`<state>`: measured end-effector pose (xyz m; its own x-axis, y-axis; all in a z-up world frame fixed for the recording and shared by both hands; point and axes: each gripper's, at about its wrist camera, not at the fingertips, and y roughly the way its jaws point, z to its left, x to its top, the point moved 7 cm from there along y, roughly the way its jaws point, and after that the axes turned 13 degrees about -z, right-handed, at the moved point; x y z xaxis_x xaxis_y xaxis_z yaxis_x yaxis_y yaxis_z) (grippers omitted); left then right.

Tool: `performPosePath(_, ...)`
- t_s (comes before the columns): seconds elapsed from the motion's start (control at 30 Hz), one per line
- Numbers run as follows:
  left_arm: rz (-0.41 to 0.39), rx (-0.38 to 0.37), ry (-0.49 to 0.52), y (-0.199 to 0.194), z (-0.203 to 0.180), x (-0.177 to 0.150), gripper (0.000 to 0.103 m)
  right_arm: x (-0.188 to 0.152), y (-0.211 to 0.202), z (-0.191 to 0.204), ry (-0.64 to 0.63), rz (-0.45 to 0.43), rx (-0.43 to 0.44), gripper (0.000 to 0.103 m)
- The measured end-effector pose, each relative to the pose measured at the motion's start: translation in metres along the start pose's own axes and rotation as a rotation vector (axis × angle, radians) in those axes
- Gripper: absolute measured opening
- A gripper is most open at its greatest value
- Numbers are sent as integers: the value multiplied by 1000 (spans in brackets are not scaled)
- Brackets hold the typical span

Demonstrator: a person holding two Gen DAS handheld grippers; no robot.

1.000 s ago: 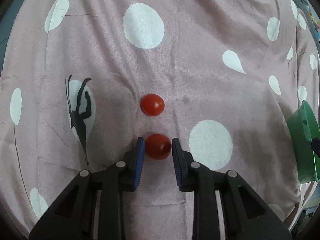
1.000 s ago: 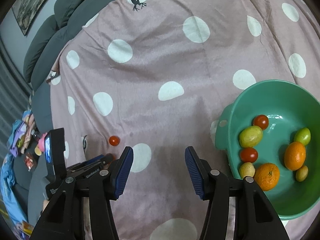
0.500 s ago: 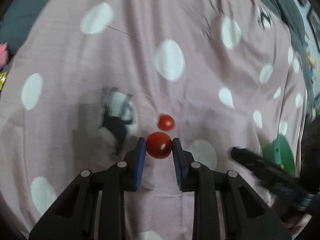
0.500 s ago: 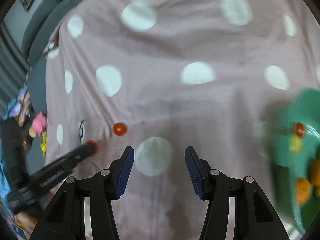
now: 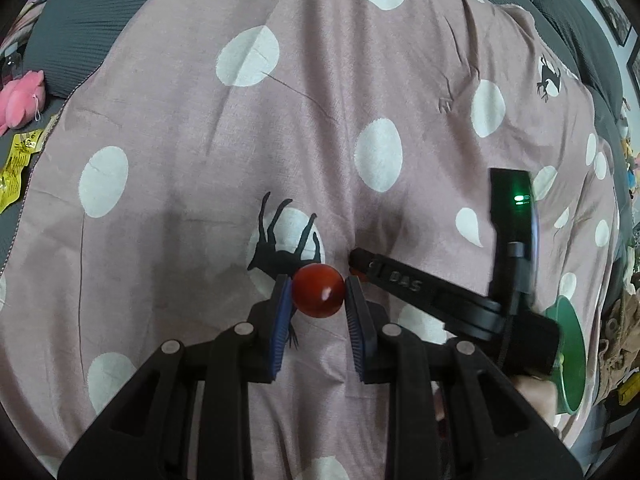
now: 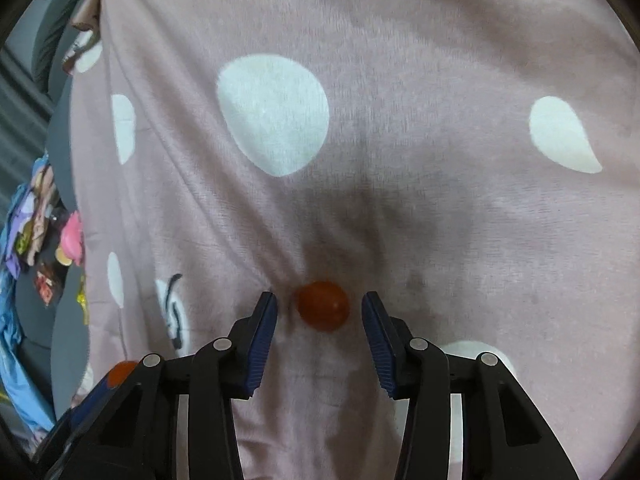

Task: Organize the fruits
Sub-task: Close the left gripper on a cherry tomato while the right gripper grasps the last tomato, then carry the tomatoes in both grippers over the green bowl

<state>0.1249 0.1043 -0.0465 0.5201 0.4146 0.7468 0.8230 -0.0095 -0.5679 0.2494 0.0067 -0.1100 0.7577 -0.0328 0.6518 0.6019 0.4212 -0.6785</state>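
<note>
My left gripper [image 5: 318, 295] is shut on a red cherry tomato [image 5: 318, 290] and holds it above the pink polka-dot cloth [image 5: 200, 120]. That tomato also shows at the lower left of the right wrist view [image 6: 120, 373]. My right gripper [image 6: 319, 312] is open, its fingers on either side of a second red tomato [image 6: 323, 306] that lies on the cloth. In the left wrist view the right gripper [image 5: 356, 260] reaches in from the right and nearly hides that tomato. The green bowl's rim [image 5: 570, 344] shows at the right edge.
A black deer print [image 5: 286, 248] marks the cloth under the left gripper. Grey cushions [image 5: 80, 20] border the cloth at the back. A pink plush toy [image 5: 20, 96] and yellow packet [image 5: 16, 164] lie at the left edge.
My left gripper has lifted its tomato off the cloth and swung its view. My right gripper has moved left and down from the bowl, and now straddles the second tomato.
</note>
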Motion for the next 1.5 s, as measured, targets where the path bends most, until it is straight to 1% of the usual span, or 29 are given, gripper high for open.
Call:
performPosePath(0.07, -3, 3, 11, -1, -2, 0, 26, -2, 3, -1, -12, -1, -15, 41)
performPosePath(0.13, -1, -1, 18, -2, -3, -1, 26, -4, 4, 0, -9, -11, -1, 38)
performPosePath(0.17, 0, -2, 18, -1, -3, -1, 26, -5, 4, 1, -6, -13, 6, 35)
performPosePath(0.2, 0, -3, 18, -1, -4, -1, 26, -7, 3, 0, 2, -7, 22, 30)
performPosePath(0.27, 0, -8, 24, -2, -7, -2, 26, -10, -2, -4, 27, 3, 34, 30)
performPosePath(0.43, -2, -31, 24, -4, -13, -2, 27, -10, -25, -18, 31, -25, 13, 30)
performPosePath(0.53, -3, -49, 28, -7, -18, -3, 27, -9, -49, -29, 82, -47, 37, 30)
performPosePath(0.6, -5, -61, 38, -9, -24, -4, 27, -8, -71, -38, 106, -75, 48, 30)
performPosePath(0.73, -8, -90, 61, -13, -40, -8, 27, -17, -120, -57, 139, -147, 25, 30)
performPosePath(0.83, -17, -119, 98, -19, -59, -10, 27, -23, -151, -77, 164, -208, -1, 30)
performPosePath(0.93, -32, -146, 145, -27, -84, -13, 27, -15, -175, -97, 184, -279, -40, 30)
performPosePath(1.0, -45, -162, 188, -32, -104, -16, 27, -12, -190, -104, 170, -327, -82, 30)
performPosePath(1.07, -42, -206, 219, -35, -129, -21, 27, -7, -206, -107, 161, -376, -123, 30)
performPosePath(1.13, -42, -237, 259, -37, -155, -26, 27, -4, -227, -120, 176, -426, -133, 30)
performPosePath(1.2, -47, -250, 287, -38, -174, -31, 27, -2, -250, -134, 200, -469, -135, 30)
performPosePath(1.23, -43, -270, 298, -38, -189, -35, 27, -3, -257, -141, 203, -480, -152, 30)
performPosePath(1.33, -28, -327, 325, -38, -222, -45, 27, -9, -283, -171, 183, -518, -266, 30)
performPosePath(1.43, -26, -357, 382, -37, -255, -57, 27, -15, -293, -201, 213, -518, -309, 30)
performPosePath(1.5, -11, -381, 407, -34, -274, -67, 27, -20, -294, -221, 253, -512, -334, 30)
